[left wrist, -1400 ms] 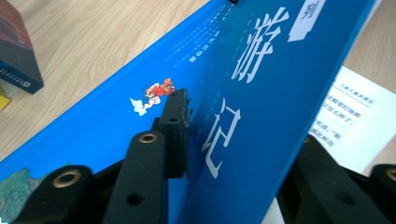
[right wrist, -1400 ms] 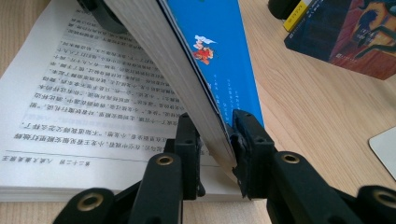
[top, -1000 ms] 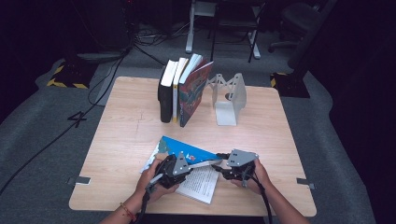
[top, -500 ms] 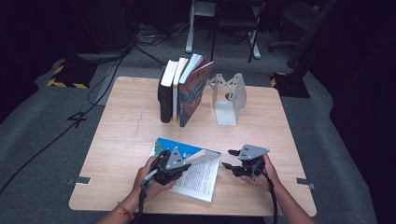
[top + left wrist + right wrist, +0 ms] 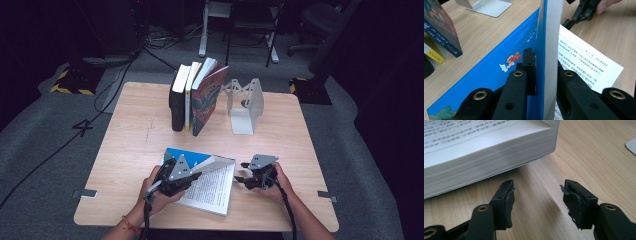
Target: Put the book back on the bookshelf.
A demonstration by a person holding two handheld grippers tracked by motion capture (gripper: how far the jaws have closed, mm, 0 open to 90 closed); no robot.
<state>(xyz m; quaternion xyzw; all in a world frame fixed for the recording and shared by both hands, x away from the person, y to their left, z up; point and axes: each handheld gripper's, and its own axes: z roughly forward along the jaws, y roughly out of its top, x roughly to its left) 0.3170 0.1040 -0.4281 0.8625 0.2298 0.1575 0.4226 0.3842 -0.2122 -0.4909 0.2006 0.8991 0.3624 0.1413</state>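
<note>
A blue-covered book [image 5: 212,186] lies open on the table's near side, printed page up. My left gripper [image 5: 196,176] is shut on its raised blue cover and a slab of pages. In the left gripper view [image 5: 544,60] the pads press both sides of that blue cover [image 5: 486,75], which stands on edge. My right gripper [image 5: 240,173] rests just right of the book, apart from it. In the right gripper view [image 5: 537,192] its jaws have just been opening, with bare wood between them, and the page block [image 5: 486,157] sits ahead to the left.
Three upright books [image 5: 192,97] lean together at the table's far middle. A white metal bookend [image 5: 245,105] stands to their right. The wooden table [image 5: 130,145] is bare on its left half. Cables and chair legs lie on the floor beyond.
My right gripper has drawn away to the right from the book's edge and sunk toward the table, its jaws wider. The left gripper still holds the cover, hardly moved.
</note>
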